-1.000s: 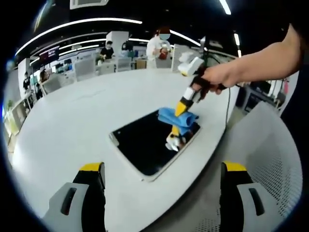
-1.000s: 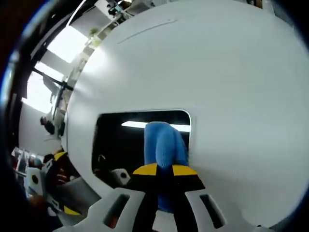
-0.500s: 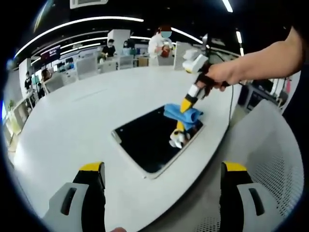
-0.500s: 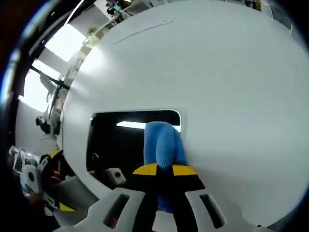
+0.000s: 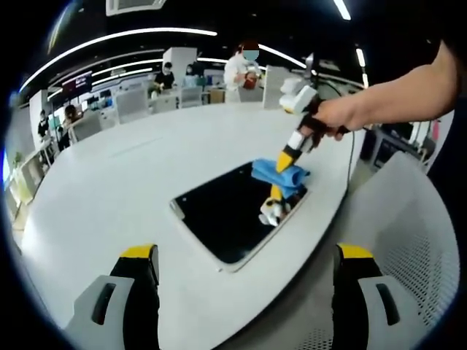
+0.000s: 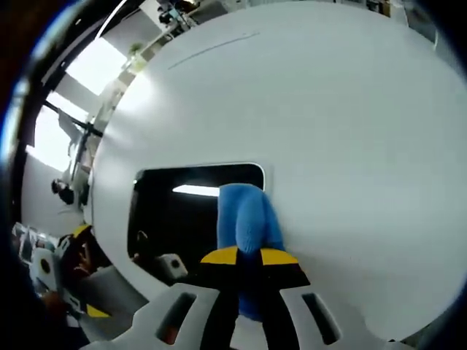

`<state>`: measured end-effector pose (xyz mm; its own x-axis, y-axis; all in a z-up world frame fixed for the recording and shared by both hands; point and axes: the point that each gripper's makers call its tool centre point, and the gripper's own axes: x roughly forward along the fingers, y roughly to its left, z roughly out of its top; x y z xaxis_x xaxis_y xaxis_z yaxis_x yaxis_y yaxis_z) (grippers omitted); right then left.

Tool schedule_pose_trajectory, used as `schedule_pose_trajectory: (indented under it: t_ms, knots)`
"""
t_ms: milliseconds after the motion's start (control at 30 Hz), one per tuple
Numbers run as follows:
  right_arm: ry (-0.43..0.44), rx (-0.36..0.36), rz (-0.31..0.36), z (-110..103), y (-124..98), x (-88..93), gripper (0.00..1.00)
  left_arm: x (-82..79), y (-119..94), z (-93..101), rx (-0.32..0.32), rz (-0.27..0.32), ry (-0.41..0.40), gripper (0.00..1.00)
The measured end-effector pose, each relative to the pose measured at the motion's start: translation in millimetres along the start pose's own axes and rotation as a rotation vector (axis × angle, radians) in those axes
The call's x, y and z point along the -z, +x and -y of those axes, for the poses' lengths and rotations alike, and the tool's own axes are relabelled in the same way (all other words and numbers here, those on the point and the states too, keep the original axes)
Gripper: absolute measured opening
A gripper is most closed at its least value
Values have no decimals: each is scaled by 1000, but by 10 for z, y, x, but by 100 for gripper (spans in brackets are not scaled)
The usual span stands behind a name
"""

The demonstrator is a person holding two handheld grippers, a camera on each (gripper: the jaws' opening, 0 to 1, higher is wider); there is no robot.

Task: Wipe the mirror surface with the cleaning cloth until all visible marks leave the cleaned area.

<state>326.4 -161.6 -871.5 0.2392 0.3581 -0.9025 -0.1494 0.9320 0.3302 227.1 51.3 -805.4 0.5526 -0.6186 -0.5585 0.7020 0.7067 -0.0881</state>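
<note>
1. We have the right gripper (image 6: 248, 257) clamped on the blue cleaning cloth (image 6: 246, 215), jaws pinched together on its lower fold. In the left gripper view that same right gripper (image 5: 287, 156) comes down from the person's hand (image 5: 332, 117) with the cloth (image 5: 279, 173) pressed on the glass.
2. The mirror (image 5: 233, 212) lies flat on the round white table (image 5: 109, 182), a dark rounded rectangle. The cloth sits at one short end of it, right by the corner nearest the table's edge.
3. Here is what the next stroke turns on: in the right gripper view the mirror (image 6: 175, 219) runs off to the left of the cloth, its long axis stretching that way, with bare table just beside the cloth on the right. We judge the unwiped glass lies leftward along that length.
4. Our left gripper (image 5: 244, 299) hangs back well apart from the mirror, jaws spread wide and holding nothing; the right one is clearly the nearer tool.
5. No brand, label or readable writing shows on the cloth, mirror or table. The glass is too dark and small for us to tell what marks are left.
</note>
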Motion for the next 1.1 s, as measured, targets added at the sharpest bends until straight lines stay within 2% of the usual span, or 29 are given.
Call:
schedule_pose_trajectory:
  t_ms: [367,667,1100]
  knots:
    - [9,4,6,7,20,5,4,-17,-4,-11,-4,9,7,100]
    - [4,-6,2,-37,-51,194,4,-16,-9,-19,-7,9,11,100]
    - [20,-25,9,-49,-72,369,4,1,-14,-35,-13,-6,7,100]
